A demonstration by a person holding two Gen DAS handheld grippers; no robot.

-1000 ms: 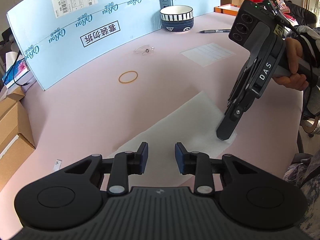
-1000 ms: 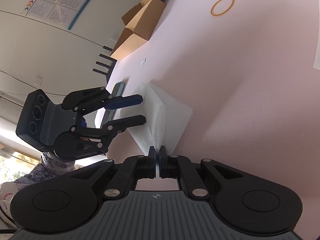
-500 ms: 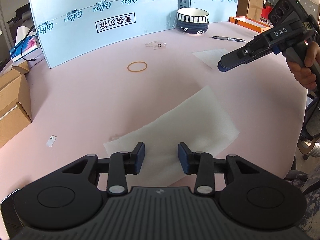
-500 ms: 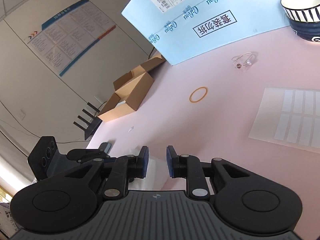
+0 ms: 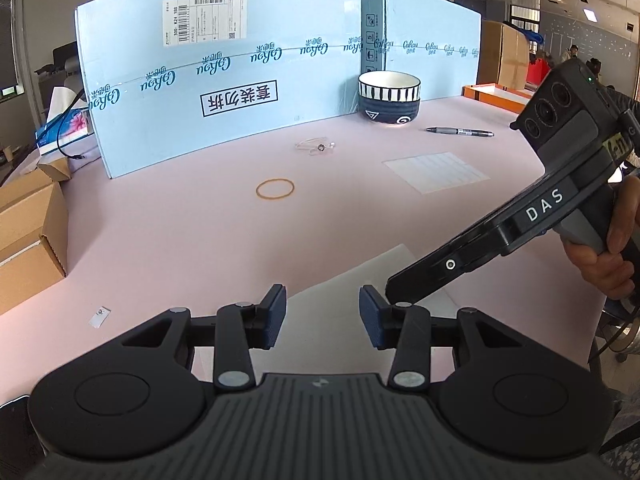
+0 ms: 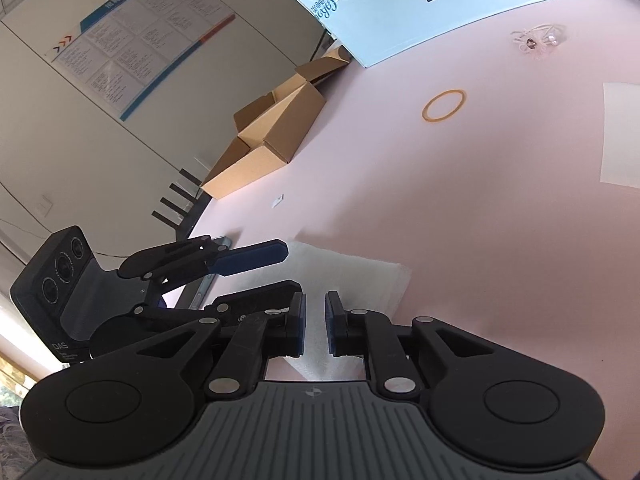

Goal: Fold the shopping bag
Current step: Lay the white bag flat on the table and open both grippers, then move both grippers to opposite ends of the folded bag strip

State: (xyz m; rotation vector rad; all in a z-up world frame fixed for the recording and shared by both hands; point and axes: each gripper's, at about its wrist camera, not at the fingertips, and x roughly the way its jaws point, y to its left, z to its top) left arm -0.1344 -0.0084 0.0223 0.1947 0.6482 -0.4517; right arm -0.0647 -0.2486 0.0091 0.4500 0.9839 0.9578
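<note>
With the white bag [image 5: 320, 316] lying flat and part-folded on the pink tabletop [image 5: 168, 224], the left gripper [image 5: 322, 316] wide open and the right gripper [image 6: 314, 328] narrowly open, both empty, a shallow pinch could slip off the thin layer and let the fold spring open.

On the bench [image 5: 168, 216]: one folded white shopping bag [image 5: 332, 300], one rubber band [image 5: 275, 189], one striped bowl [image 5: 389, 97], one pen [image 5: 460, 132], one label sheet [image 5: 436, 171], one hair clip [image 5: 316, 146]. Two tongs: left tongs [image 5: 322, 316], right tongs [image 6: 314, 329]. Beside the bench: one open cardboard box [image 6: 272, 136].
</note>
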